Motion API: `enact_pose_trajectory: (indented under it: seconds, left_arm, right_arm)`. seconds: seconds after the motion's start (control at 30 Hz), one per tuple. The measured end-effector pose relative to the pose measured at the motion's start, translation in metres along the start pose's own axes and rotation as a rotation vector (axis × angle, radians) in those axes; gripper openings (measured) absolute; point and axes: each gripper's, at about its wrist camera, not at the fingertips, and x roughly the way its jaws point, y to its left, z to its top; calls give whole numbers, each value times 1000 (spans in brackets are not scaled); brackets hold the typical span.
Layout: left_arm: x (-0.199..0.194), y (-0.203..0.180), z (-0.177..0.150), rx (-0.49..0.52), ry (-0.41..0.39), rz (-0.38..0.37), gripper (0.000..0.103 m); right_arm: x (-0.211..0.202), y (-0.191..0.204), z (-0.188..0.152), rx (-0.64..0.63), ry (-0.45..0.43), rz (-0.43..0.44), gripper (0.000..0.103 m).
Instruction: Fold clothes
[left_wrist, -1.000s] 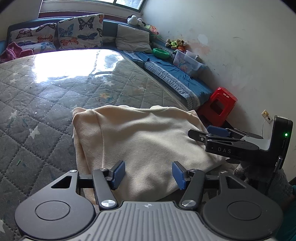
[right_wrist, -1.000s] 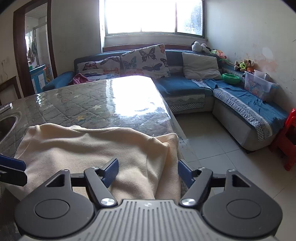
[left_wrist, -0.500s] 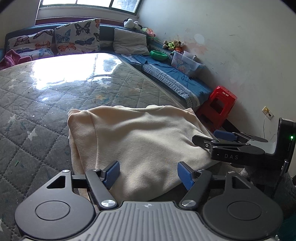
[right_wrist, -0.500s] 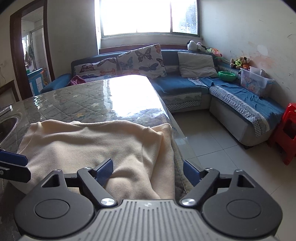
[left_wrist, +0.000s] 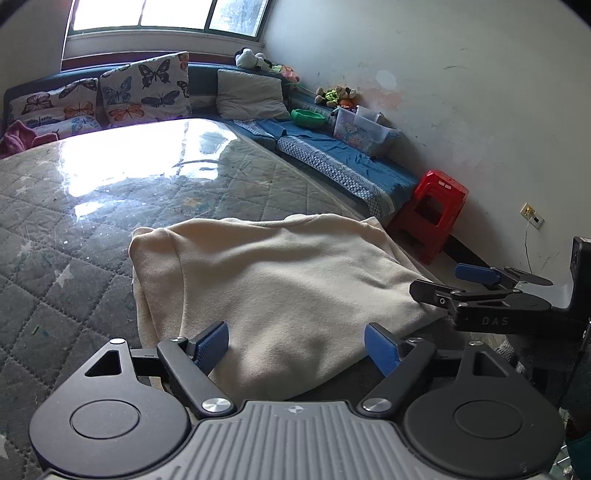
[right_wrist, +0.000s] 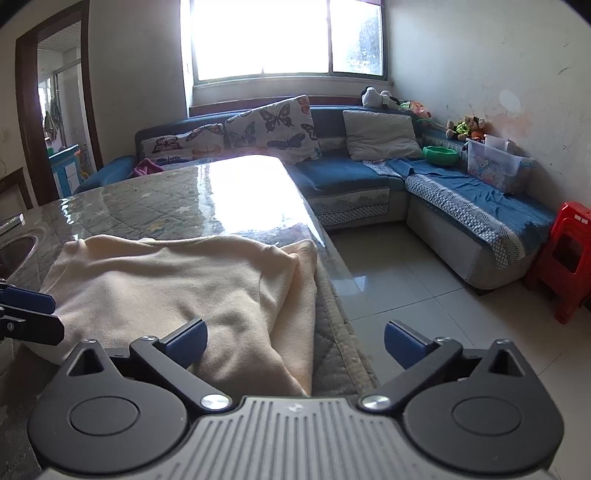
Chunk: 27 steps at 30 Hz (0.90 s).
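A cream garment (left_wrist: 280, 280) lies folded on the quilted table top (left_wrist: 92, 229), near its right edge. My left gripper (left_wrist: 295, 345) is open and empty, just above the garment's near hem. My right gripper (right_wrist: 293, 341) is open and empty over the garment's (right_wrist: 177, 280) right side at the table edge. The right gripper also shows at the right in the left wrist view (left_wrist: 465, 288), and the left gripper's fingers (right_wrist: 26, 299) show at the left edge of the right wrist view.
The table (right_wrist: 207, 199) has a glossy cover with strong glare. A blue corner sofa (right_wrist: 443, 195) with butterfly cushions (right_wrist: 273, 129) runs along the far wall and right wall. A red stool (right_wrist: 569, 254) stands on the tiled floor (right_wrist: 413, 288). A sink (right_wrist: 14, 251) is at the left.
Both grippers have pulled back and risen a little from the garment, and their jaws have opened wider. The garment has not moved.
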Motion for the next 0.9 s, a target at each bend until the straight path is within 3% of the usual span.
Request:
enact_pose_trajectory:
  seconds: [0.13,0.23,0.47,0.73,0.9]
  left_arm:
    - [-5,2,0,-10,-20,5,87]
    - [-7,5,-1,-25,-24,15,87]
    - [-14,11,2,-27,-44,53,97]
    - [1,24,28,-1,-83,217,103]
    - [24,33,43,15,-48,310,103]
  right_arm:
    - [-7,-6,0,21,-45,-28,103]
    - [-1,-8,-6,-5,-21,-85,103]
    - [-2,-9,-14,-2,-27,-92,103]
    - [8,7,2,-36,-42,-85,103]
    - [22,17,-3,-71,-12,-85,103]
